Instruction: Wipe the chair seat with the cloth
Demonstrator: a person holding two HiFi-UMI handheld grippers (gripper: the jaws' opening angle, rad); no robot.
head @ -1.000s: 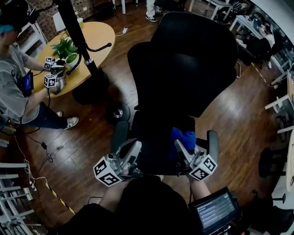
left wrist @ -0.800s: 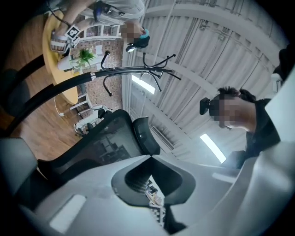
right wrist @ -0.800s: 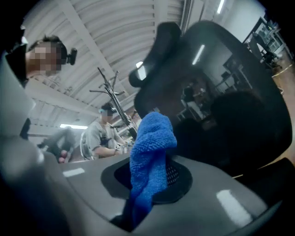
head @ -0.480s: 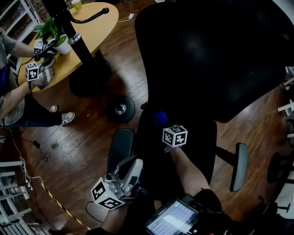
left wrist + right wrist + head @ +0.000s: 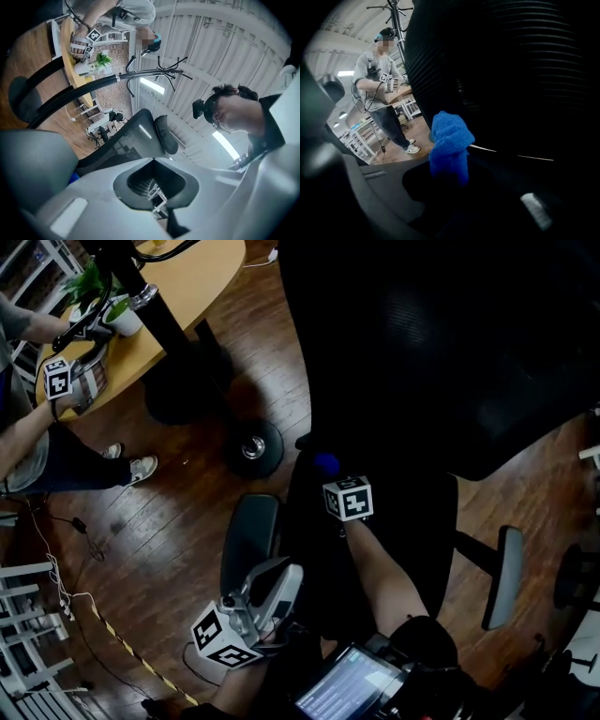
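The black office chair fills the head view, with its seat (image 5: 412, 521) under the tall backrest (image 5: 450, 343). My right gripper (image 5: 332, 476) reaches over the seat's rear left part, shut on the blue cloth (image 5: 325, 463). In the right gripper view the cloth (image 5: 449, 136) bunches upward from the right gripper (image 5: 450, 165), close to the dark ribbed chair back (image 5: 511, 70). My left gripper (image 5: 281, 576) hovers beside the left armrest (image 5: 246, 535), shut and holding nothing. In the left gripper view the left gripper (image 5: 157, 187) points up past the backrest (image 5: 126, 140).
A round wooden table (image 5: 178, 296) stands at the far left, with a coat stand's round base (image 5: 253, 448) on the wooden floor beside it. Another person (image 5: 37, 437) works there with grippers. The right armrest (image 5: 506, 573) sticks out at the right. A tablet (image 5: 347, 695) hangs near me.
My right gripper carried the blue cloth from the seat's front right across to its rear left. The left gripper stayed by the left armrest. My head moved in closer over the chair.
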